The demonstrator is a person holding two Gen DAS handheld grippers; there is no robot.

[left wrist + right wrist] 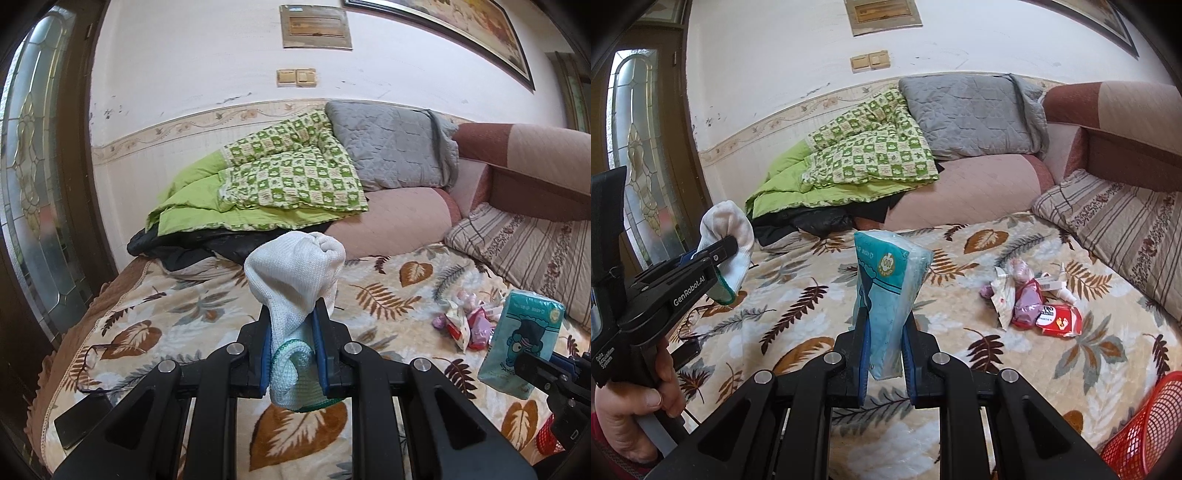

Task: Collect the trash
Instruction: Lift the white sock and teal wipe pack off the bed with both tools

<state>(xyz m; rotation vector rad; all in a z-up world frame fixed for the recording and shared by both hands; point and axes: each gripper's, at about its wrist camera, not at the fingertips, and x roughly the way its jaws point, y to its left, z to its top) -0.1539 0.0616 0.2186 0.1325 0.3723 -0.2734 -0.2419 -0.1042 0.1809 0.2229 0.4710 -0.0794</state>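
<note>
A: Your right gripper (pixel 882 350) has its fingers clenched on the blue tissue pack (pixel 886 295), which stands upright, long axis pointing up and away from you.

B: And the left?

A: Your left gripper (pixel 293 350) is pinching a white sock (pixel 295 284), held above the bed (pixel 388 288).

B: Where does the pack go?

A: Likely the red basket (pixel 1141 432), near right corner, low beside your right hand; the left is farther. The wrapper pile (pixel 1030 302) lies far right.
</note>
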